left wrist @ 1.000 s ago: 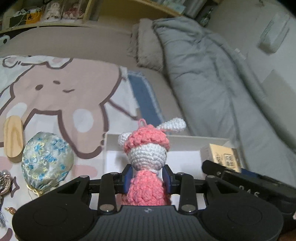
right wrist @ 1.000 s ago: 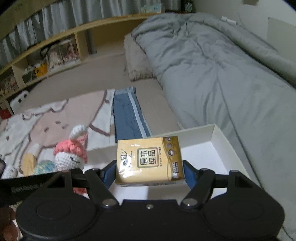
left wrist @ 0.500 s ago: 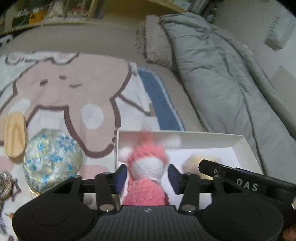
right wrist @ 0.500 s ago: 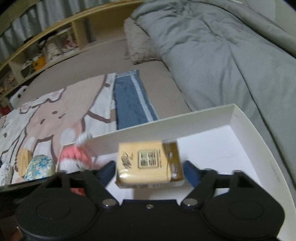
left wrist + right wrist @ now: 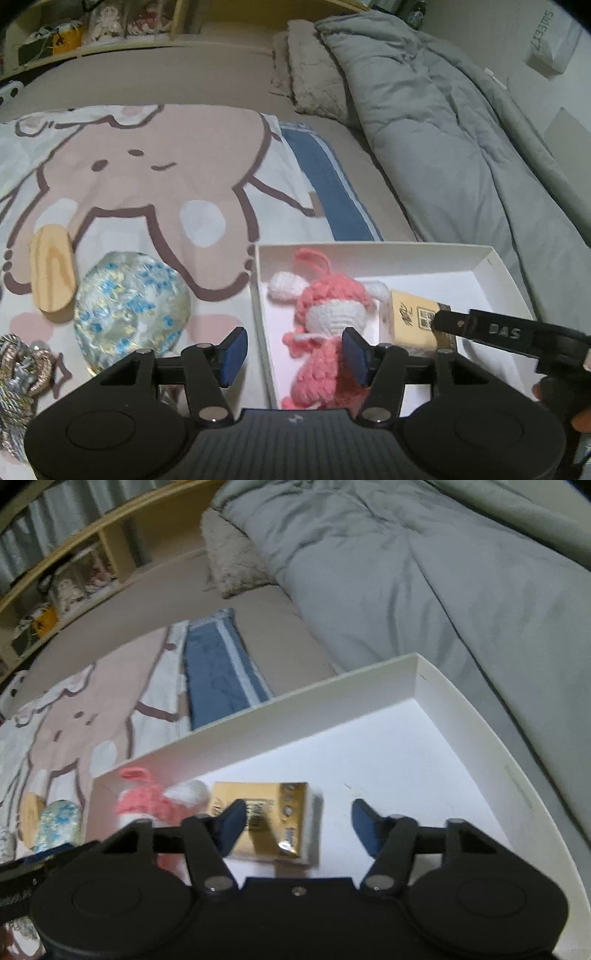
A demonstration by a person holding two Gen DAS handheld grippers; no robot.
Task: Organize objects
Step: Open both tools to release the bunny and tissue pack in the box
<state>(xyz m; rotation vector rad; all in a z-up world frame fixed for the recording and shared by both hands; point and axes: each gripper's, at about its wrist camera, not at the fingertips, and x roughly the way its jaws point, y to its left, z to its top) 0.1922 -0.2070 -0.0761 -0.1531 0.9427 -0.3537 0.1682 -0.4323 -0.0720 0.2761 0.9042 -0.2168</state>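
Crocheted doll [image 5: 325, 325] lying in white box [image 5: 369, 254], left end, beside tissue pack [image 5: 273, 819]. Left tool [image 5: 293, 350] opening, clear of doll. Right tool [image 5: 295, 827] closing, pads off pack.

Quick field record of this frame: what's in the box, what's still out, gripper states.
box: white box, on the bed
in box: crochet doll lying down; tissue pack beside it
left gripper: opening, doll between fingers, no contact
right gripper: closing, no grip on the pack
still out: floral pouch, wooden piece, braided cord, left of box
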